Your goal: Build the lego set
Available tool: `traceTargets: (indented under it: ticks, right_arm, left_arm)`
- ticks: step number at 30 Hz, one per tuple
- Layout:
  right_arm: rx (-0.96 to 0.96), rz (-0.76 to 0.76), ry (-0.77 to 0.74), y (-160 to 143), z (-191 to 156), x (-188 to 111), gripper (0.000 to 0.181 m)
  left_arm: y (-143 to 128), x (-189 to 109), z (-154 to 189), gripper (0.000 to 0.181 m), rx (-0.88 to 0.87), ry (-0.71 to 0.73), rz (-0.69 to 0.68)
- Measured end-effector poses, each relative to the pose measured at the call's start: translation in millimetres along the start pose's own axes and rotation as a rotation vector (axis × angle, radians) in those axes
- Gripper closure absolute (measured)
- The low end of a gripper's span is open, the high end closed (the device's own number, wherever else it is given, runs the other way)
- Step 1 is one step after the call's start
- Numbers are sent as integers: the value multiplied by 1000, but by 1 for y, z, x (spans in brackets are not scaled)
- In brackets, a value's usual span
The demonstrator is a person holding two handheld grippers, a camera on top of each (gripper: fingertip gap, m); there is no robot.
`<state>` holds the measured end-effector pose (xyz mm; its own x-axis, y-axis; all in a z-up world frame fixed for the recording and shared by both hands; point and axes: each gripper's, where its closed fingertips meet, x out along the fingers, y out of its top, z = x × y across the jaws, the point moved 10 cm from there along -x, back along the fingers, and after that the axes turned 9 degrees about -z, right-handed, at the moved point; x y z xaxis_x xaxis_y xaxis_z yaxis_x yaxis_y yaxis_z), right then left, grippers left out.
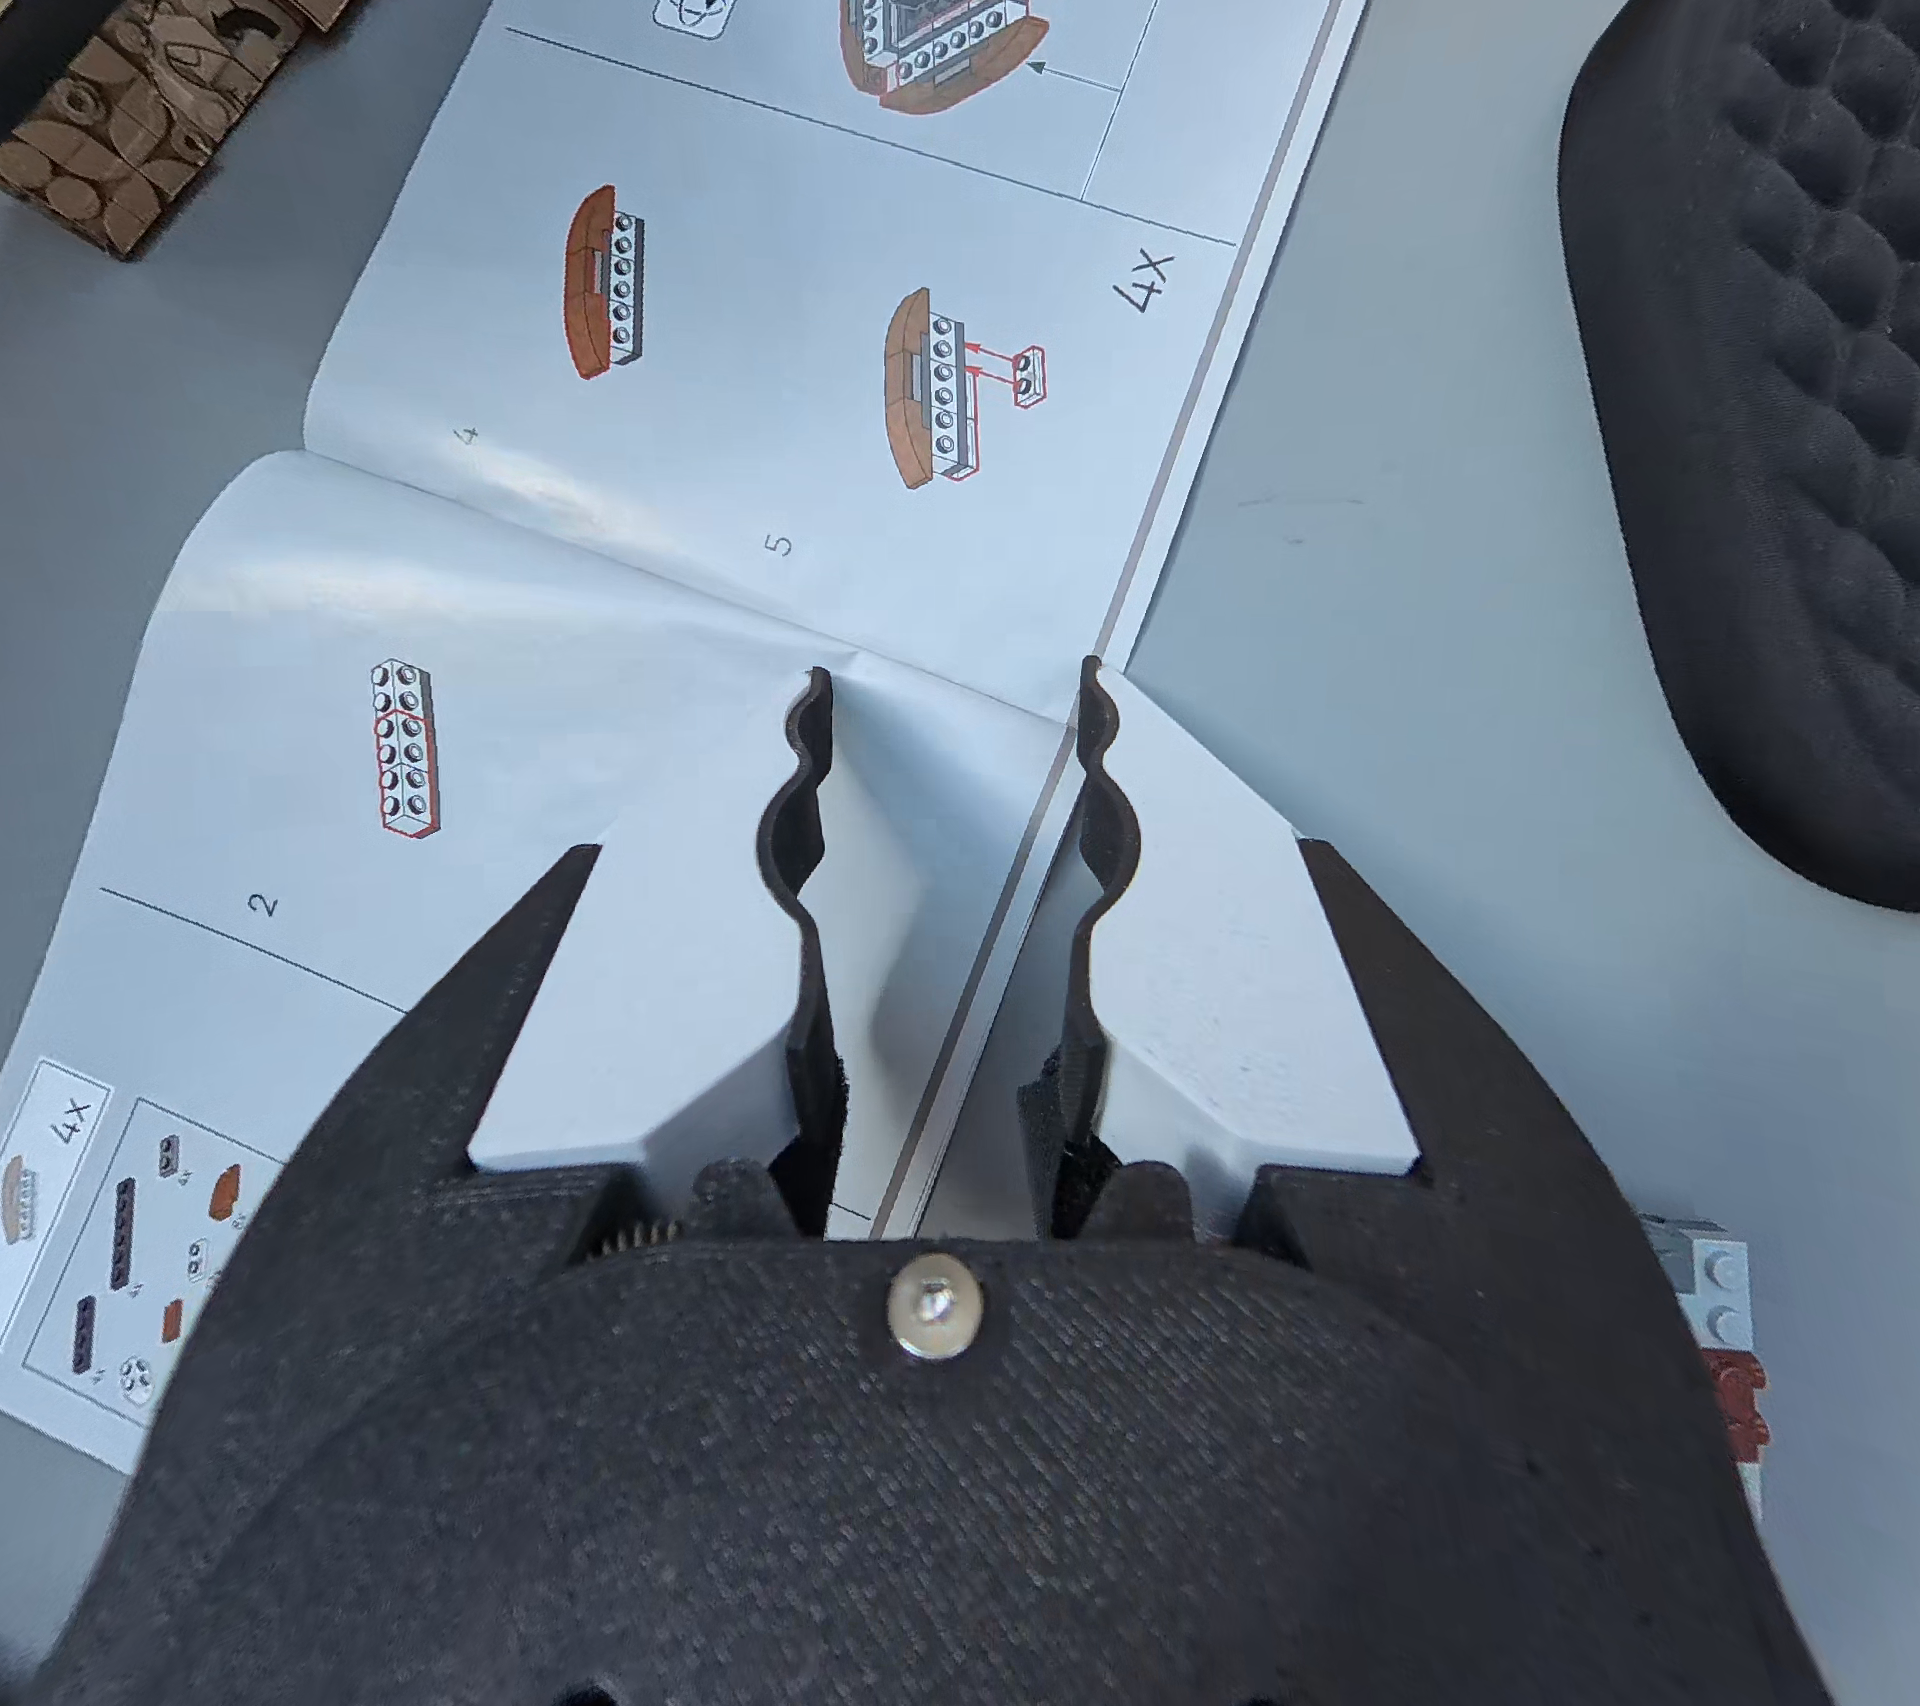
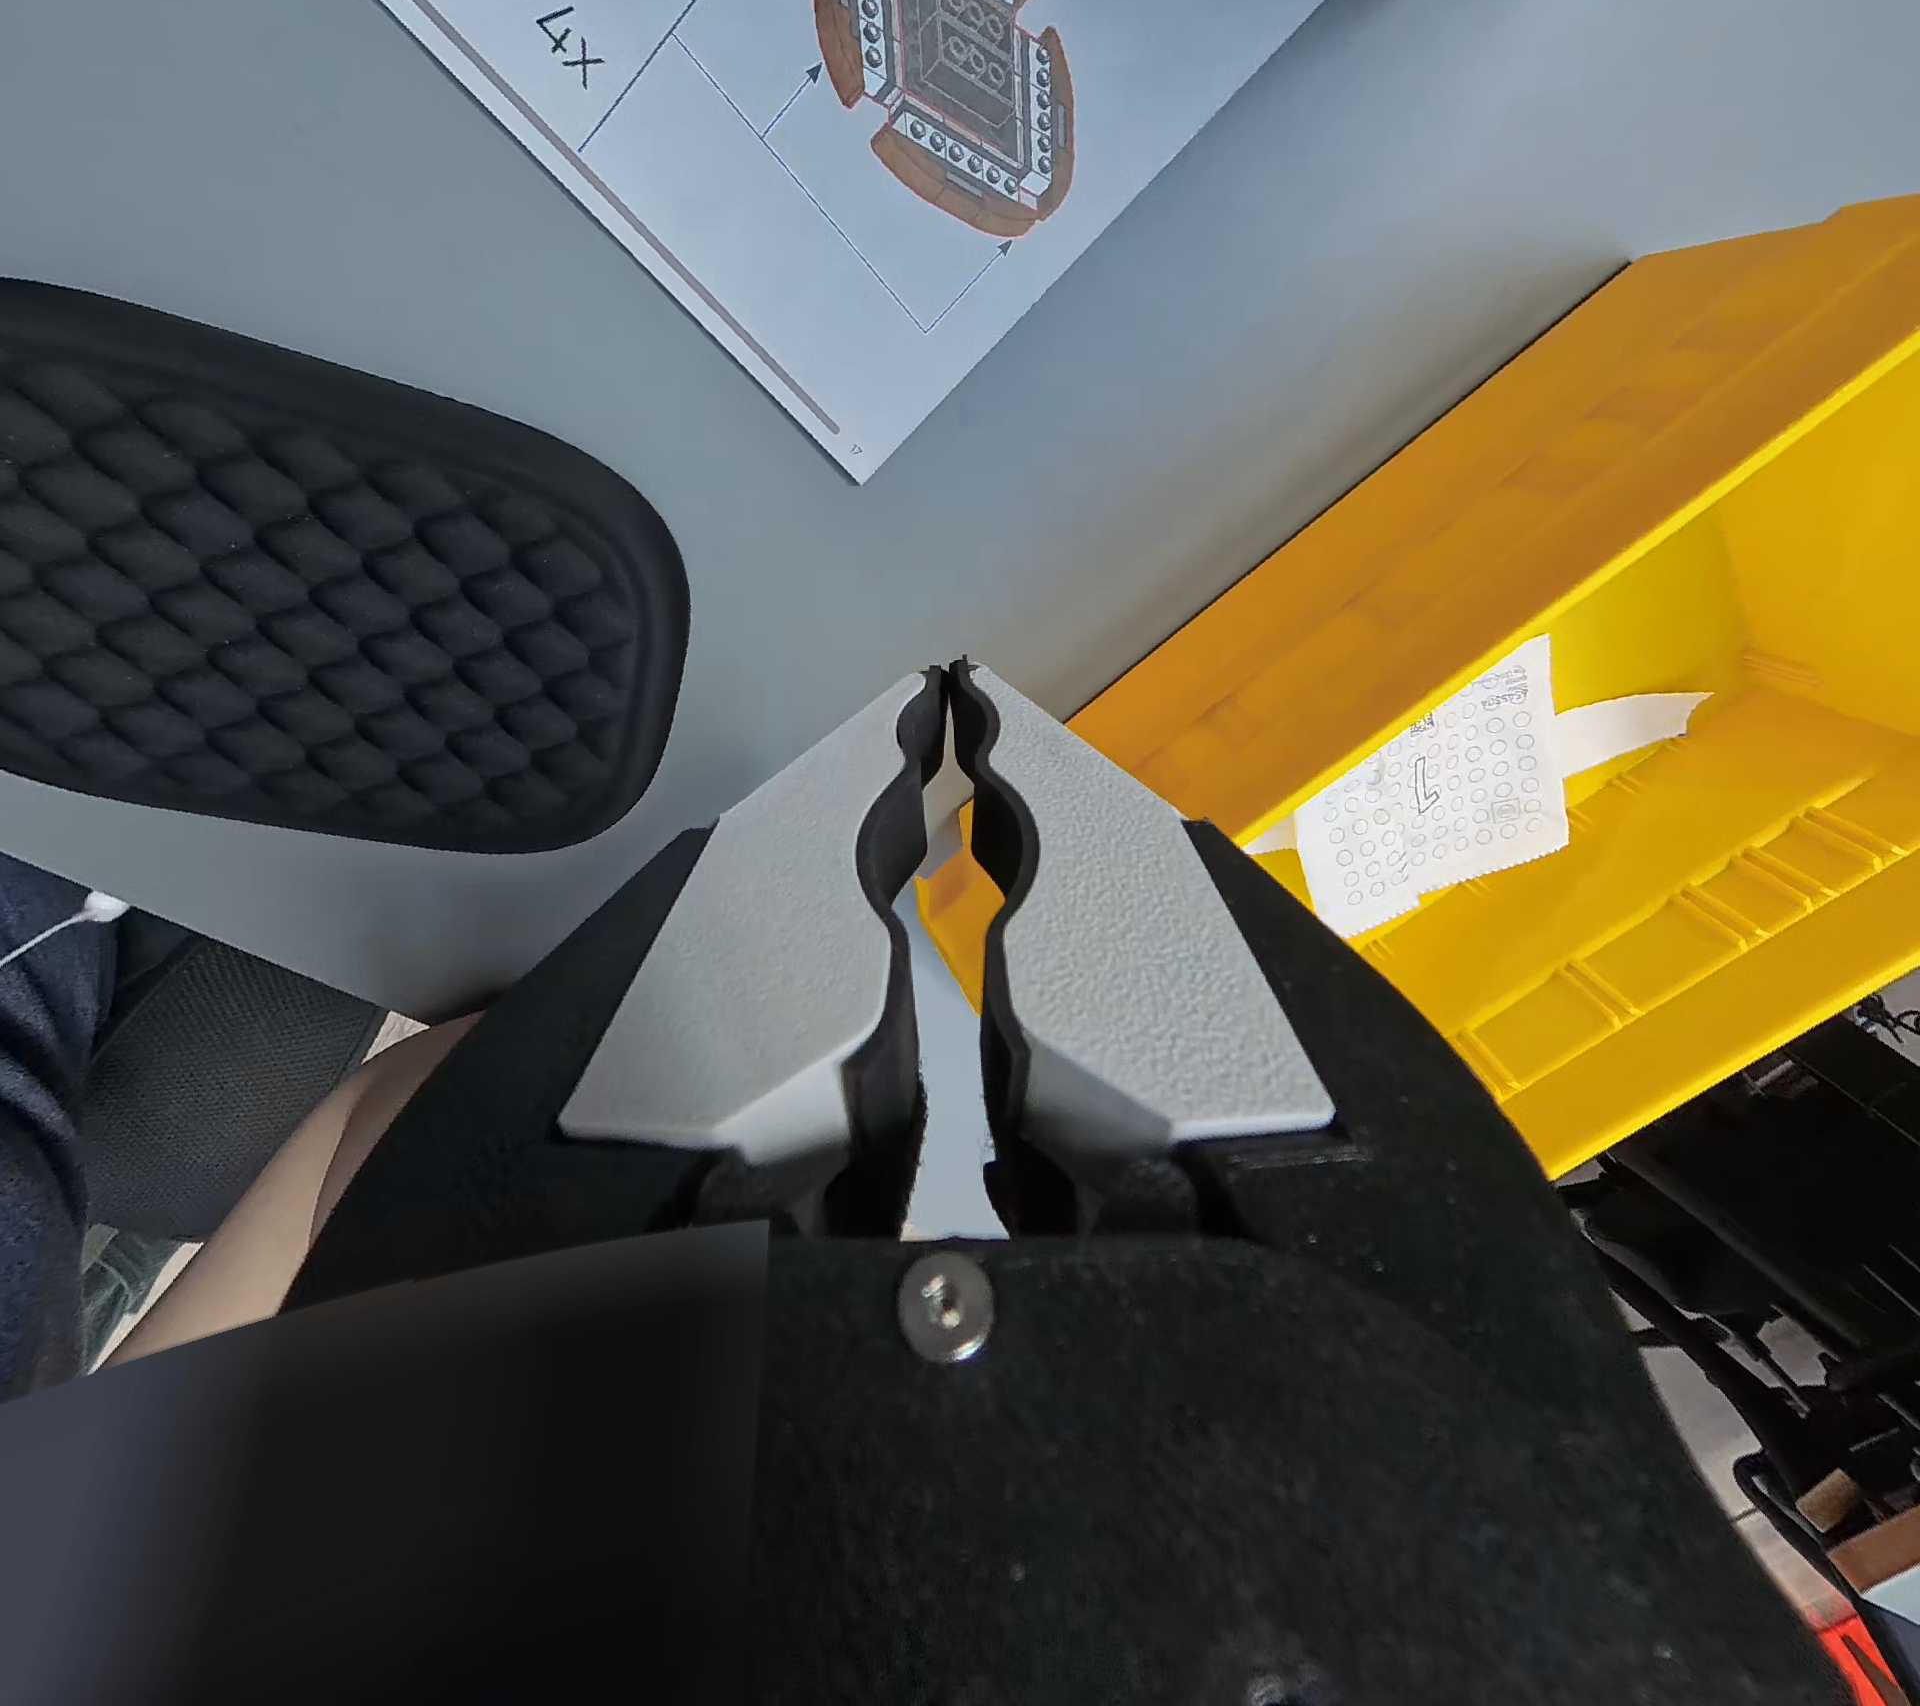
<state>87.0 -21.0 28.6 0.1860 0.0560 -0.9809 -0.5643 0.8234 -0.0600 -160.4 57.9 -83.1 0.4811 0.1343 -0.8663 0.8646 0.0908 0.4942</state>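
An open instruction booklet lies on the grey table; it also shows in the right wrist view. My left gripper is open and empty, hovering over the booklet's lower edge. A small grey and reddish-brown lego assembly peeks out at the right behind the left gripper's body. My right gripper is shut with nothing seen between the tips, above the table by the corner of a yellow bin. A white paper bag of parts lies inside the bin.
A black padded wrist rest lies right of the booklet, also in the right wrist view. A brown patterned box sits at the far left. The table's near edge and a person's leg show at lower left.
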Motion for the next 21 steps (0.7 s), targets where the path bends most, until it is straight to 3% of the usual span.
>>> traceTargets:
  ticks: [4, 8, 15, 21]
  right_arm:
    - [-5, -8, 4, 1, 0, 1, 181]
    - [-1, 6, 11, -1, 2, 1, 181]
    - [6, 14, 11, 0, 4, 0, 181]
    - [-38, -13, 5, 4, -4, 2, 181]
  left_arm:
    - [1, -2, -4, 131, -20, -4, 7]
    - [-8, -26, 5, 121, -81, -43, 88]
    - [-55, -74, 54, 112, -134, -113, 80]
    - [-81, -78, 91, 117, -136, -46, 61]
